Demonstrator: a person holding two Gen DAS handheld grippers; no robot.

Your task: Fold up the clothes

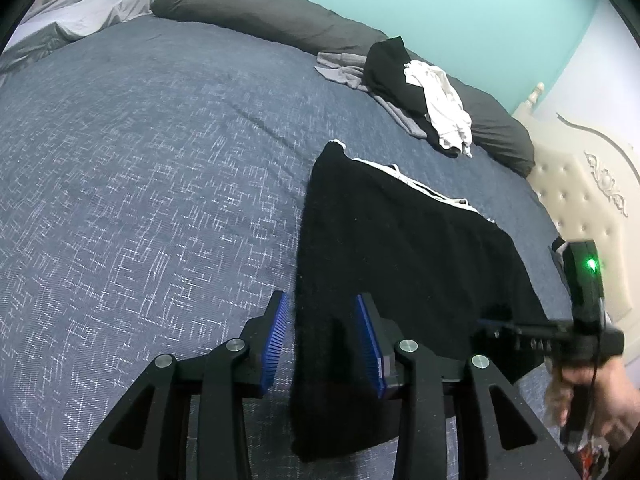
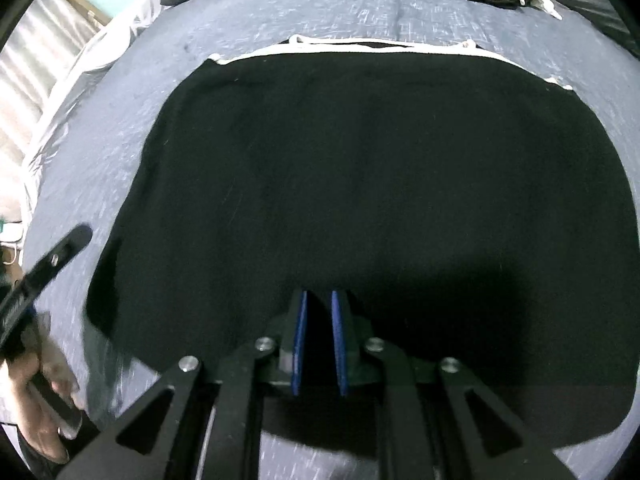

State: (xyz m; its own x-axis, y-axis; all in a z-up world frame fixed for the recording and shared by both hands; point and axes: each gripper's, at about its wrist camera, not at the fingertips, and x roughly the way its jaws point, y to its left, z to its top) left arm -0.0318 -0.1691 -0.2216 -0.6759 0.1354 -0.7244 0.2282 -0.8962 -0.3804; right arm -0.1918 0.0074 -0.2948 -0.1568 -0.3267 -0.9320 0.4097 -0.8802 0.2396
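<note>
There were 2 grippers, 1 spread black garment, 1 pile of clothes and 1 long dark pillow on the bed. The left gripper [image 1: 322,322] had its 2 blue pads wide apart, and the near left edge of the black garment [image 1: 400,248] lay between them; I cannot tell if a pad touched the cloth. The right gripper [image 2: 319,320] had its pads close together with only a narrow gap between them, above the near edge of the same garment [image 2: 360,180]; whether cloth was pinched there, I cannot tell.

The garment lay flat on the blue bedspread [image 1: 140,184], with a white trim along its far edge. Farther away, the pile of clothes [image 1: 416,92] had grey, black and white pieces. Behind it, the dark grey pillow [image 1: 256,12] lay along the wall.
</note>
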